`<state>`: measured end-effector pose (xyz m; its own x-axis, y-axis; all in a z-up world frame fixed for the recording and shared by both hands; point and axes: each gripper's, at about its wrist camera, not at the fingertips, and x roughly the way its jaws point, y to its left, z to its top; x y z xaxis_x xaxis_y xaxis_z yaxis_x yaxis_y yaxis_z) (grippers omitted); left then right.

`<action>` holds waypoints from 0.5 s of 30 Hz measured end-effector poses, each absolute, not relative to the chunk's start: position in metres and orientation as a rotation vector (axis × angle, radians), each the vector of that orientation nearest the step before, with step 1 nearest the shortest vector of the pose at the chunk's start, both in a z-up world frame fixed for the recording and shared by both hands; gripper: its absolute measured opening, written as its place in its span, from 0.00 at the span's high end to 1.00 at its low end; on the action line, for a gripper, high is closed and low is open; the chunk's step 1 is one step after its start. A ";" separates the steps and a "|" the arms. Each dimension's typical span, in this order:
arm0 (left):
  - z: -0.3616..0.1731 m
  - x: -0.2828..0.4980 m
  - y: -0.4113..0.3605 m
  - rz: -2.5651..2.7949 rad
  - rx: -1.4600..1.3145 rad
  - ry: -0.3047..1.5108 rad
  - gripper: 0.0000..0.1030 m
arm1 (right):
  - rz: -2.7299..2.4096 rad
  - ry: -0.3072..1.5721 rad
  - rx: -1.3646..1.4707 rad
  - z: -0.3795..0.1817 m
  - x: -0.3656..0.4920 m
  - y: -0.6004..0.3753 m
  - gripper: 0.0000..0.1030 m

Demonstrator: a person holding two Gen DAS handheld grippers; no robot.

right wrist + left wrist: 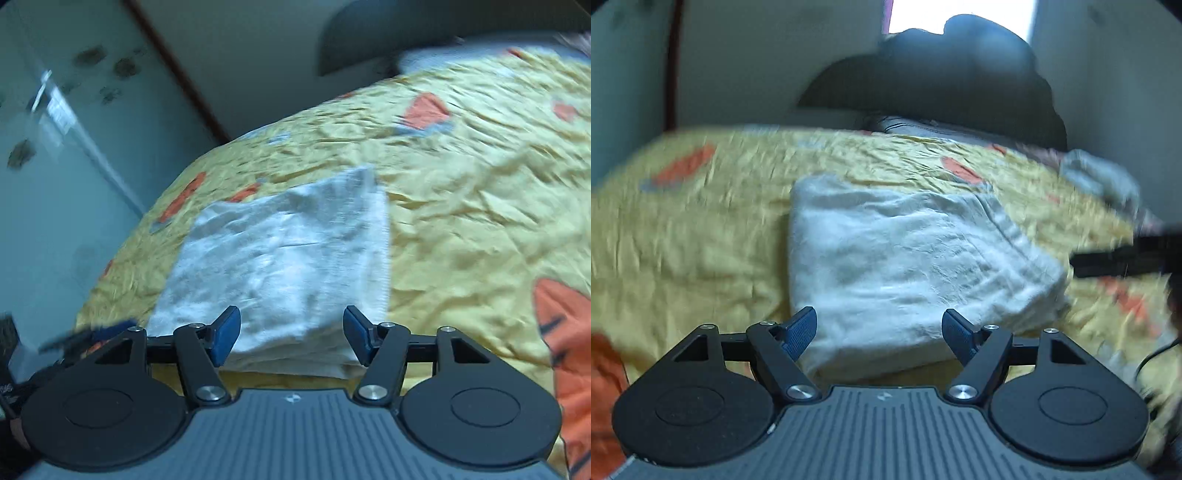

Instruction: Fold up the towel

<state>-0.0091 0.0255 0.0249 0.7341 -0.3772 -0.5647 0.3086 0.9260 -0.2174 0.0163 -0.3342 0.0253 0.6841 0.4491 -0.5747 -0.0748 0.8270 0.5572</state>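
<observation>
A white towel [908,258] lies folded into a thick rectangle on a yellow bedspread [701,229]. My left gripper [879,338] is open just above the towel's near edge, with nothing between its blue pads. The right wrist view shows the same towel [280,258] from its other side, its folded layers facing me. My right gripper [291,338] is also open over that near edge and holds nothing. The right gripper's dark body [1126,254] shows blurred at the right edge of the left wrist view. Both views are motion-blurred.
The yellow bedspread [461,184] has orange and grey patches. A dark rounded cushion [934,74] rests against the wall behind the bed. A grey crumpled cloth [1100,173] lies at the far right. A glass panel [55,166] stands left of the bed.
</observation>
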 end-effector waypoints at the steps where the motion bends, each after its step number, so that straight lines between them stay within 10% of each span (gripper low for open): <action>1: 0.024 -0.004 0.035 -0.367 -0.181 0.667 0.24 | 0.317 0.795 0.599 0.019 0.020 -0.344 0.41; 15: -0.004 0.079 0.068 -0.398 -0.606 0.926 0.26 | 0.391 0.937 0.899 -0.034 0.084 -0.379 0.37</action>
<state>0.0790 0.0681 -0.0036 0.5481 -0.5619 -0.6195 0.0629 0.7663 -0.6394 0.0842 -0.3789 -0.0342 0.5593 0.6416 -0.5248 0.0787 0.5892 0.8042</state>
